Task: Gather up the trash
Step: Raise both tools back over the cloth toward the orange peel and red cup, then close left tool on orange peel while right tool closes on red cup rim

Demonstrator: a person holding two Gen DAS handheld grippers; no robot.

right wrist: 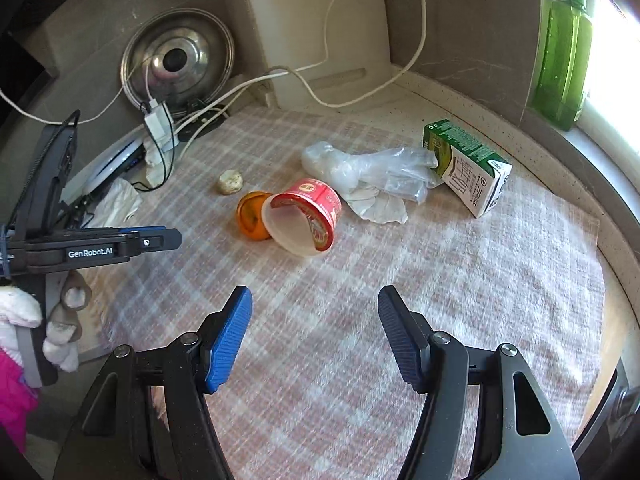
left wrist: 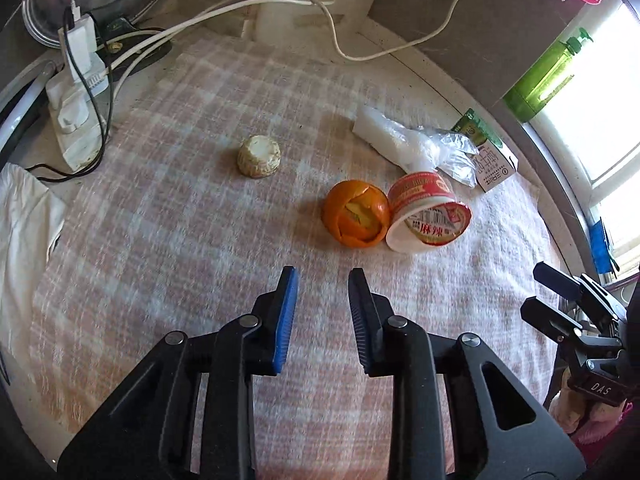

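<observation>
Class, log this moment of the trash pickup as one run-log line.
left tool open, empty | right tool open, empty | orange peel touching tipped cup | nothing collected

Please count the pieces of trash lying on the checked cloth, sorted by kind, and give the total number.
Fruit peel: 1, the orange peel
Plastic cup: 1, the red cup on its side
Drink carton: 1, the green carton
Plastic glove: 1, the clear glove
Paper tissue: 1, the white tissue
Small pale lump: 1, the lump
Total: 6

We see daylight flooding from the blown-out bright window (left wrist: 592,92) (right side), soft shadows, sharp focus, strong fisheye bending at edges.
</observation>
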